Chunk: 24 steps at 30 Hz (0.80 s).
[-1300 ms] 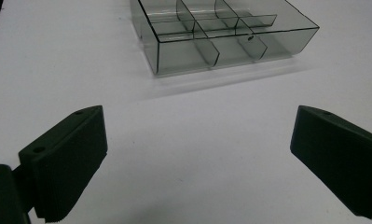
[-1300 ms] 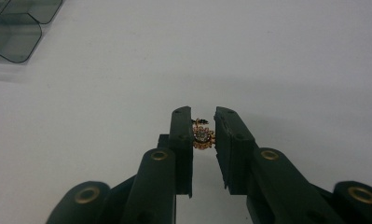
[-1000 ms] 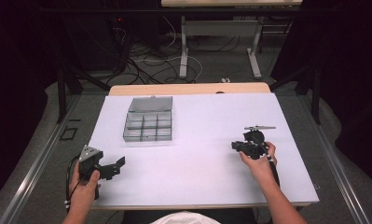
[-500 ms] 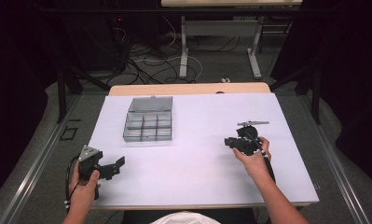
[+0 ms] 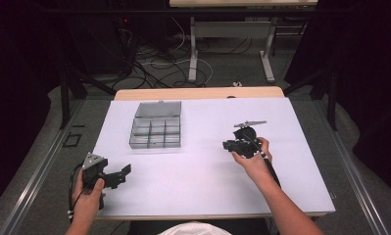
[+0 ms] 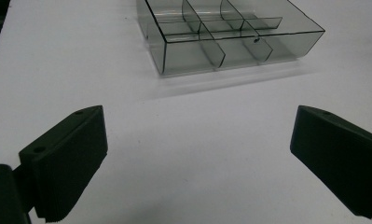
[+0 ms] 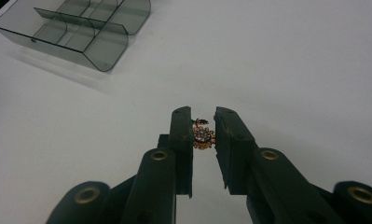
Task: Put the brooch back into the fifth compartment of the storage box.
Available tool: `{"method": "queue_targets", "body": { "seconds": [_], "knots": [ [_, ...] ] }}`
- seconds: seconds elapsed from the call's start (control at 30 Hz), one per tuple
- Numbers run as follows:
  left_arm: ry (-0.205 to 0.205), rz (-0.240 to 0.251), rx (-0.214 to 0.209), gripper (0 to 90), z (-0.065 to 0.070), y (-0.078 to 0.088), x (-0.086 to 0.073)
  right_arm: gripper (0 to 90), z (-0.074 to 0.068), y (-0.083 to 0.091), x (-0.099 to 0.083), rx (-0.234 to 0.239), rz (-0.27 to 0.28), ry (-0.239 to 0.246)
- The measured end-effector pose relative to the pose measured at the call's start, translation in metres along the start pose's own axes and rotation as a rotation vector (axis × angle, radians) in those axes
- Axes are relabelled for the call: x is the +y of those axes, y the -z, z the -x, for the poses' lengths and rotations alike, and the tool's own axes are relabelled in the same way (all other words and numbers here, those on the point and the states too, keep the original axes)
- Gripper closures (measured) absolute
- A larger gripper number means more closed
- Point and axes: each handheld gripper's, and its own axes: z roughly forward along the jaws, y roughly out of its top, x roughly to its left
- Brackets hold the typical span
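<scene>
A white table (image 5: 203, 196) is filling the middle of the high view, its near edge running along the bottom and a wooden strip showing at its far edge. Most of its surface is lying bare, with wide open room between the two hands and toward the right edge. One clear plastic box (image 5: 156, 131) is sitting in the upper left part of the table, its lid standing open at the back, divided into nine compartments, well apart from both grippers. The left gripper (image 5: 118, 177) is resting at the lower left, near the table's left edge, its two jaws spread wide with nothing between them. The right gripper (image 5: 228, 145) is hovering right of centre, pinching one small gold brooch (image 7: 203, 136) between its jaws, above bare table.
</scene>
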Motion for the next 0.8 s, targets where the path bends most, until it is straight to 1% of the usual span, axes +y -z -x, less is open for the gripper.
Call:
{"method": "queue_targets", "body": {
  "seconds": [0.17,0.2,0.3,0.53,0.57,0.63,0.73,0.8],
  "knots": [
    [-0.001,-0.001,-0.001,3.9,0.000,0.000,0.000,77.6,-0.011,-0.006,0.011,0.016,-0.006,0.031],
    [-0.001,-0.001,-0.001,3.9,0.000,0.000,0.000,77.6,-0.011,-0.006,0.011,0.016,-0.006,0.031],
    [0.000,-0.002,-0.002,4.0,0.000,0.000,0.000,77.5,-0.017,-0.010,0.017,0.027,-0.011,0.035],
    [0.000,-0.001,-0.002,4.0,-0.001,0.001,0.000,77.6,-0.024,-0.014,0.024,0.029,-0.014,0.051],
    [0.001,-0.001,-0.002,4.0,-0.001,0.001,0.000,77.6,-0.025,-0.015,0.025,0.028,-0.011,0.059],
    [0.002,0.000,-0.002,4.0,-0.001,0.000,0.000,77.6,-0.027,-0.016,0.027,0.033,-0.016,0.055],
    [0.001,-0.003,-0.003,4.0,-0.001,0.000,0.000,77.6,-0.029,-0.018,0.031,0.032,-0.010,0.071],
    [0.001,-0.004,-0.004,4.0,-0.001,0.000,0.000,77.6,-0.031,-0.019,0.034,0.036,-0.015,0.069]
  ]
}}
